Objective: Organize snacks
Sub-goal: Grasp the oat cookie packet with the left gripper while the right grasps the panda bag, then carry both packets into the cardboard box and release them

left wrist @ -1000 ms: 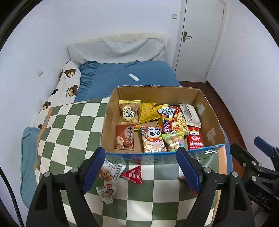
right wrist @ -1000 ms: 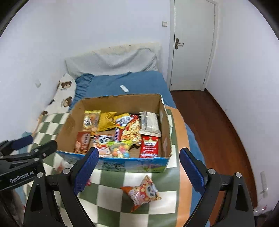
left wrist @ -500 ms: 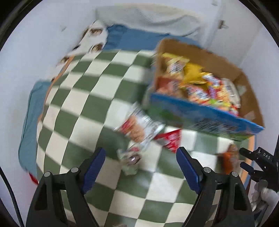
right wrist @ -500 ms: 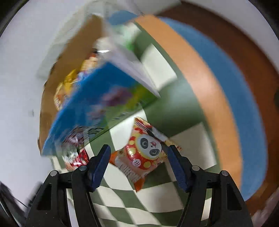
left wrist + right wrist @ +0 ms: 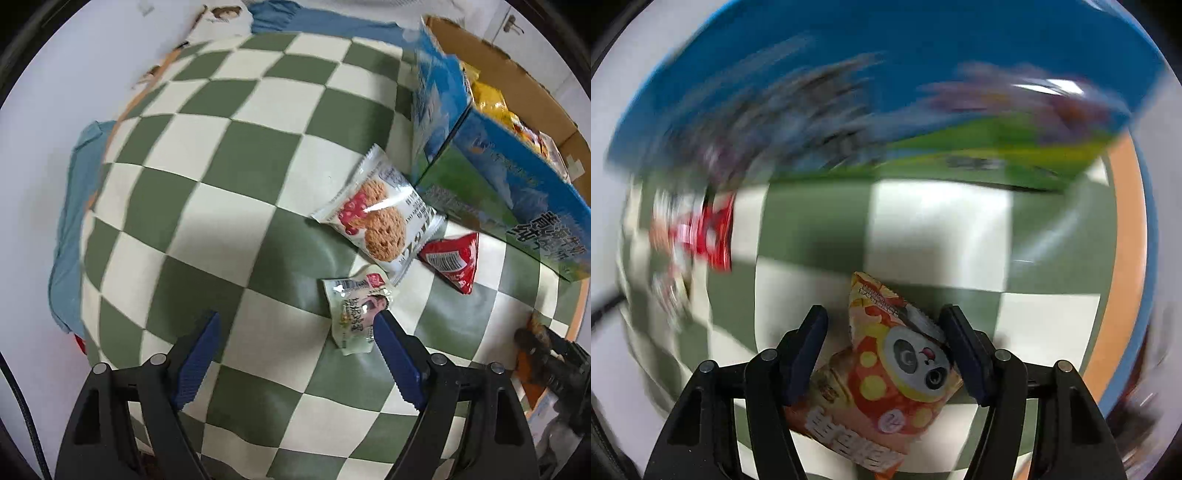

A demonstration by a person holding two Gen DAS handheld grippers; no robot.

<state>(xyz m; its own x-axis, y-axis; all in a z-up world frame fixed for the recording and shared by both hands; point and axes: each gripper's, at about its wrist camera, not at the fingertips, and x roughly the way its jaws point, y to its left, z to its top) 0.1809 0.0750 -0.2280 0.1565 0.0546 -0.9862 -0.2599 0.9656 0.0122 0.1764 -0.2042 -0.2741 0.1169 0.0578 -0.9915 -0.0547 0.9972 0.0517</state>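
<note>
Snack packet, orange with a panda face and yellow dots, lies on the checked green-and-white blanket between the fingers of the right gripper, which are closing around it; pad contact cannot be confirmed. White lettering along its lower edge is cut off and unreadable. Blur hides the blue box print. The left gripper stands open, one finger overlapping a pale packet. A biscuit packet and a red packet lie beside it.

Even indoor light; right wrist view motion-blurred, both fisheye-warped at edges.
</note>
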